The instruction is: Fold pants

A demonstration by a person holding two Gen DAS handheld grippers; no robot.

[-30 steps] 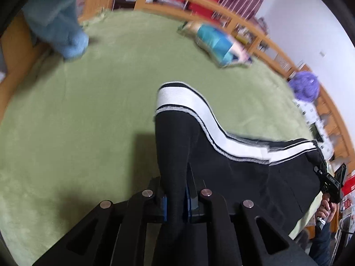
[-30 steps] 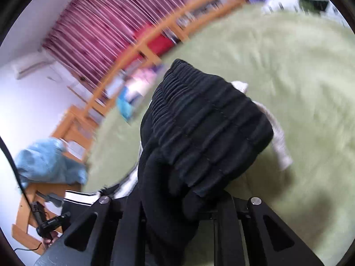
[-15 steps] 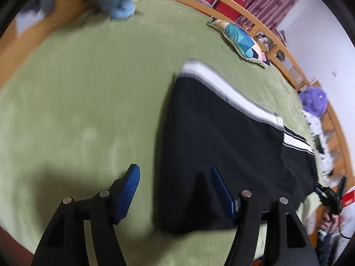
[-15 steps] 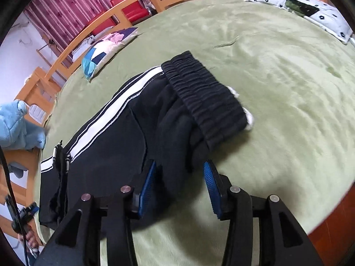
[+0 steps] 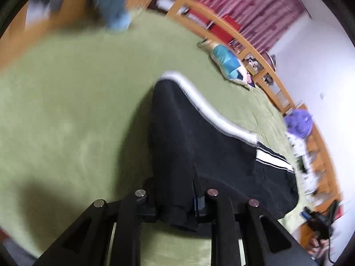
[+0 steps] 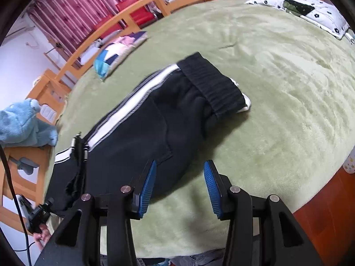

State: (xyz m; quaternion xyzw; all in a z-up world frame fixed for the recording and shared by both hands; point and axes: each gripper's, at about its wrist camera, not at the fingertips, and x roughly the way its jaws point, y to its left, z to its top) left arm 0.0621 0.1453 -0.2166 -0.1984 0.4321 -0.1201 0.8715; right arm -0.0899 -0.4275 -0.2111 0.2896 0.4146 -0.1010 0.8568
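Since the last frames, both grippers let go; my left gripper (image 5: 175, 201) has just closed again, pinching the near edge of the black pants (image 6: 142, 128). Right gripper (image 6: 179, 188) stands half-open, empty, just over them. Pants lie folded on the green bed (image 6: 277, 88).

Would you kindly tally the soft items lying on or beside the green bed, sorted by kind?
Black pants: 1
Pillows: 2, patchwork and white flowered
Plush toys: 2, blue and purple
Total: 5
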